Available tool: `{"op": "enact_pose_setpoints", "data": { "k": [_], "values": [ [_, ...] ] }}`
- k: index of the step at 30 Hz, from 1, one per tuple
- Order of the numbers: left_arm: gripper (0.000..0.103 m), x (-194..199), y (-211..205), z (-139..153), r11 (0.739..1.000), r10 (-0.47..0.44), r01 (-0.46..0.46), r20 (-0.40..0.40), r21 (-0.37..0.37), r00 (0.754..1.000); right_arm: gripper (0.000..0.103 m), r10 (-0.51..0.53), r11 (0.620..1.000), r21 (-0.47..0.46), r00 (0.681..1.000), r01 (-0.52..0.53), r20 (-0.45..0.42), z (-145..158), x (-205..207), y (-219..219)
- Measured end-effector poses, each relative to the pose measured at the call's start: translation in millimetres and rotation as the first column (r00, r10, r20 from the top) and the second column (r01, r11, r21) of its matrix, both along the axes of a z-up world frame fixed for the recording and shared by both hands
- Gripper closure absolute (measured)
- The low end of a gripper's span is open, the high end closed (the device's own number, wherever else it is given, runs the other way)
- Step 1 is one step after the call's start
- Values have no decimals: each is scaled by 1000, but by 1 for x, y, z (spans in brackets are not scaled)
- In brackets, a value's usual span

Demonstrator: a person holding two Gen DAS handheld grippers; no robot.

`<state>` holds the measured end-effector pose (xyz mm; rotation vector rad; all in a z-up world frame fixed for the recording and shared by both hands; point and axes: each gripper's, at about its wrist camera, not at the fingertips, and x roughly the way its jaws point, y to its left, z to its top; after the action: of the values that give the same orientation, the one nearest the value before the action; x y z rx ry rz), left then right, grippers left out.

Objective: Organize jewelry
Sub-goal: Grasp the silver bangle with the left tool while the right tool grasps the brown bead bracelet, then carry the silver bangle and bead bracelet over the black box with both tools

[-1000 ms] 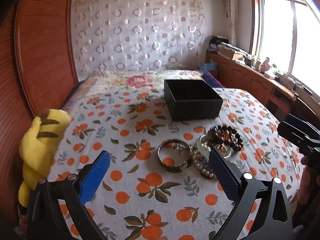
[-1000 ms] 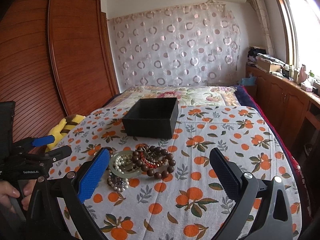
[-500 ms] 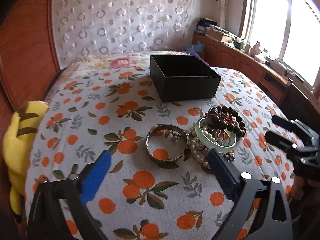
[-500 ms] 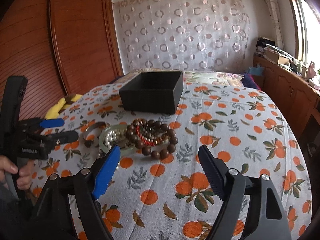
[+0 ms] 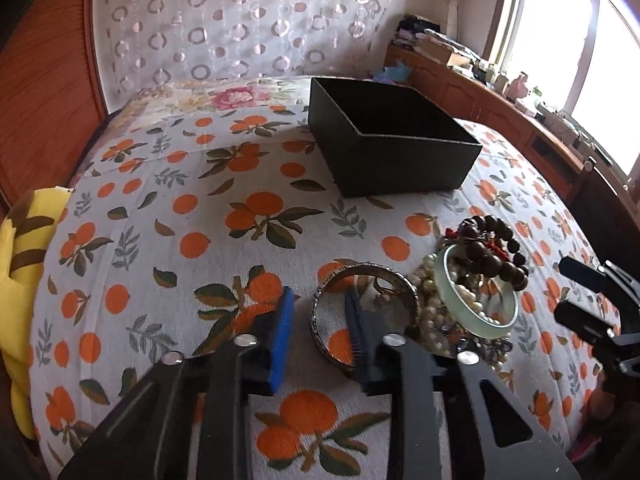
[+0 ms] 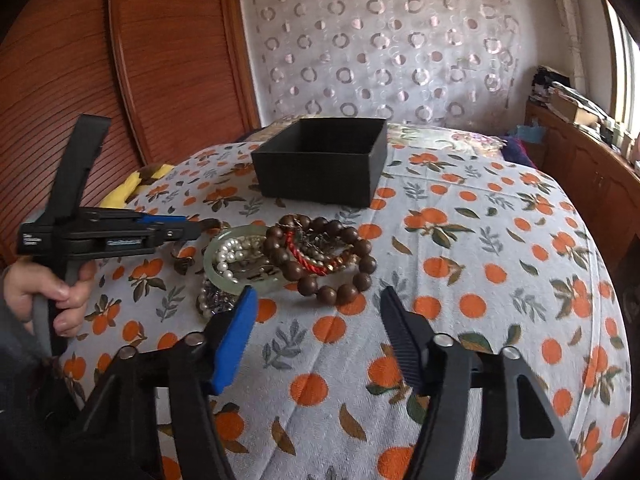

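A pile of jewelry lies on the orange-print bedspread: a metal bangle [image 5: 362,280], a pale green jade bangle [image 5: 476,312] [image 6: 224,276], pearl strands [image 5: 430,308] [image 6: 232,250] and a dark wooden bead bracelet [image 5: 494,254] [image 6: 332,256]. An open black box [image 5: 384,152] [image 6: 324,160] stands behind the pile. My left gripper [image 5: 320,332] has narrowed its fingers around the near rim of the metal bangle, one pad inside the ring, one outside. My right gripper [image 6: 316,332] is open and empty, just in front of the wooden beads.
A yellow striped plush toy [image 5: 24,264] lies at the bed's left edge. A wooden wardrobe [image 6: 160,60] stands on the left, a wooden counter [image 5: 520,120] with clutter under the window on the right. The bedspread [image 6: 500,280] extends right of the pile.
My left gripper has moved down to the metal bangle and its fingers have closed in around the rim. My right gripper has moved closer to the bead pile and narrowed somewhat.
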<state>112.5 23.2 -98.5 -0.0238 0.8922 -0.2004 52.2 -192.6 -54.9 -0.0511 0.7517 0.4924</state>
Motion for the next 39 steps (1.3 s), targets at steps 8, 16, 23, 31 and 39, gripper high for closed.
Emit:
{"op": "enact_pose_setpoints", "data": {
  "k": [8, 16, 23, 31, 39],
  "values": [
    [99, -6, 0, 1, 999, 3, -4, 33, 38, 999, 63, 110, 992, -64, 994, -111, -22, 4, 24, 22],
    [99, -21, 4, 7, 999, 22, -24, 70, 28, 997, 68, 146, 976, -152, 986, -157, -76, -10, 27, 20],
    [99, -22, 1, 9, 999, 26, -29, 85, 29, 996, 68, 193, 946, -255, 980, -201, -55, -12, 32, 38],
    [99, -23, 0, 9, 999, 32, -34, 85, 19, 996, 86, 206, 927, -310, 977, -213, -54, -15, 43, 40],
    [99, -24, 3, 10, 999, 35, -37, 93, 13, 995, 88, 197, 960, -210, 979, -184, 43, 33, 49, 25]
  ]
}}
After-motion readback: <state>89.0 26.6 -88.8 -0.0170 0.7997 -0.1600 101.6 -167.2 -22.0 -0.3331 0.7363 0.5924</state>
